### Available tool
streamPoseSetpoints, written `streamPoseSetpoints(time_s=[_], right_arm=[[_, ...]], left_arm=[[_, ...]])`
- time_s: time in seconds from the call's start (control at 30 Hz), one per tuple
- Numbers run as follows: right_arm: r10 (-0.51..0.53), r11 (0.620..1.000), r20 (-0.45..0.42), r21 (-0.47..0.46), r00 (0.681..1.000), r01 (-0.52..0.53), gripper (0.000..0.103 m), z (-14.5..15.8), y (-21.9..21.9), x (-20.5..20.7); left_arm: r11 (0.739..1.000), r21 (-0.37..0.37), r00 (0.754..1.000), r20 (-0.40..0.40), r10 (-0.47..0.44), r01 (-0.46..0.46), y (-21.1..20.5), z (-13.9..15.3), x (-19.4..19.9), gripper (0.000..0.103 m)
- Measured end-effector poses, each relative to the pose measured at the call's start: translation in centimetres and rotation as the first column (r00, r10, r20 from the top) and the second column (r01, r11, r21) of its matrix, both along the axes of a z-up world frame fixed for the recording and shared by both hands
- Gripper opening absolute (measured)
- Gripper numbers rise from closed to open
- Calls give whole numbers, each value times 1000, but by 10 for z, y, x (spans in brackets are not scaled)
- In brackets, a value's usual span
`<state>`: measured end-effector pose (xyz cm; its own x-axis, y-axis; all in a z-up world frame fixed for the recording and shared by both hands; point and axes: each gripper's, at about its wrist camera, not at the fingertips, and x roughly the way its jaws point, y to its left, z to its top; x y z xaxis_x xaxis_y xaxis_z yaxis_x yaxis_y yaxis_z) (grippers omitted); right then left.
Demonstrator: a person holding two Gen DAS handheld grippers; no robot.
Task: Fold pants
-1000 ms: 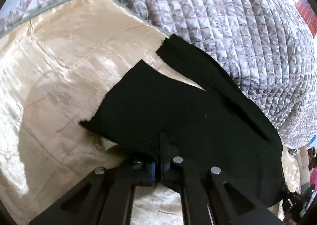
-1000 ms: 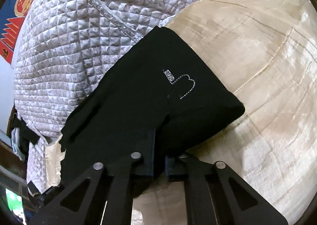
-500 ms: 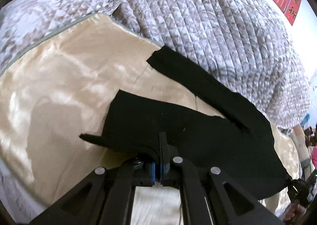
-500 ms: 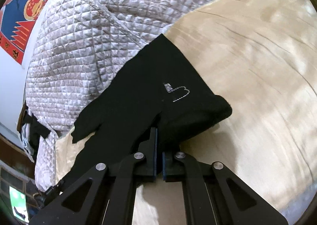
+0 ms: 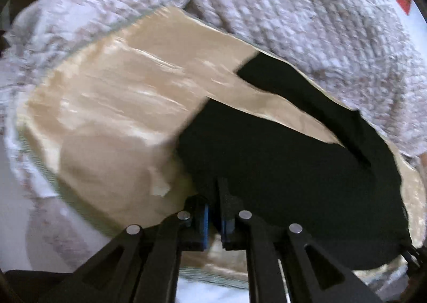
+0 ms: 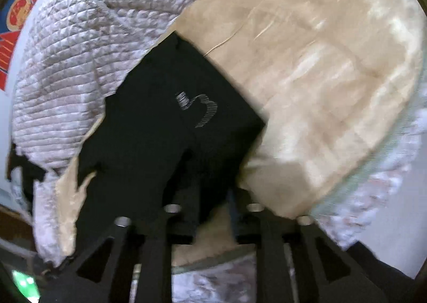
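The black fabric pants [image 5: 280, 169] lie spread on a shiny cream satin sheet [image 5: 120, 105] over the bed, with a grey-and-white quilted bedspread [image 5: 307, 14] bunched along their far side. In the left wrist view one leg runs beside the quilt and the wider part lies just ahead of the left gripper [image 5: 213, 212]. Its jaws have just been opening and now stand a narrow slit apart, blue pads showing, with nothing visibly between them. The right gripper [image 6: 213, 204] has jaws that have just been opening too; they stand clearly parted, with the pants' near edge lying loose between them, unpinched. Pale stitching [image 6: 198, 109] on the pants forms a small mark, too blurred to read. A red-and-blue wall hanging [image 6: 16, 17] shows at upper left, its emblem unreadable.
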<state>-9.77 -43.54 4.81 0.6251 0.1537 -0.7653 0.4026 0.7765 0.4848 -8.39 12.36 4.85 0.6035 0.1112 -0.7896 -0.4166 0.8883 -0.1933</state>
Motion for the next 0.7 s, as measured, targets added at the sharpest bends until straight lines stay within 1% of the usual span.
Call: streamPoseSetpoints(time_s=[0.07, 0.1, 0.17, 0.2, 0.23, 0.27, 0.3, 0.33, 0.37, 0.43, 0.47, 0.53, 0.57, 0.6, 0.63, 0.67, 0.7], right_arm=[[-63, 993, 11, -104, 998, 64, 28, 14, -5, -13], [-90, 986, 19, -141, 996, 91, 28, 19, -7, -16], [-115, 970, 60, -210, 992, 125, 28, 32, -9, -19], [-87, 965, 83, -240, 993, 105, 28, 37, -7, -14], [-54, 964, 88, -255, 995, 75, 28, 41, -2, -8], [13, 963, 91, -270, 996, 12, 28, 43, 8, 5], [60, 958, 86, -285, 994, -33, 28, 42, 17, 12], [103, 949, 71, -306, 992, -76, 28, 40, 25, 21], [159, 934, 52, -332, 986, -133, 28, 36, 36, 35], [207, 920, 33, -347, 978, -183, 28, 27, 44, 48], [204, 914, 6, -360, 979, -188, 28, 19, 44, 57], [162, 910, -48, -378, 986, -168, 28, 5, 33, 62], [124, 924, -60, -357, 991, -137, 27, -1, 23, 62], [98, 942, -41, -319, 994, -106, 27, -3, 13, 59], [70, 944, -35, -322, 997, -77, 27, 0, 8, 56], [39, 934, -25, -354, 999, -45, 27, 6, 3, 54], [38, 933, -12, -357, 999, -39, 27, 9, 2, 53]], left_arm=[[998, 43, 999, 5, 35, -36, 5, 8, -3, 10], [997, 59, 999, 15, 46, -47, 5, 13, -3, 10], [997, 72, 999, 43, 28, -31, 2, 21, -1, 10], [997, 74, 998, 55, 7, -11, -3, 25, 4, 11], [997, 73, 998, 62, -13, 8, -10, 28, 10, 14], [997, 68, 997, 67, -41, 37, -17, 30, 18, 25], [995, 62, 994, 72, -82, 78, -26, 32, 27, 31], [991, 62, 989, 82, -120, 115, -34, 31, 35, 41], [986, 66, 985, 80, -155, 150, -42, 28, 43, 43], [976, 79, 977, 53, -208, 204, -54, 19, 57, 43], [972, 90, 974, 39, -222, 217, -56, 12, 64, 43], [974, 108, 980, -33, -197, 199, -52, -7, 72, 43], [979, 97, 982, -70, -175, 182, -46, -17, 75, 43], [984, 79, 984, -88, -154, 161, -40, -22, 74, 43], [986, 65, 986, -68, -150, 155, -36, -20, 71, 43], [986, 75, 987, -68, -145, 150, -37, -16, 71, 43], [985, 87, 987, -61, -146, 151, -40, -11, 73, 43]])
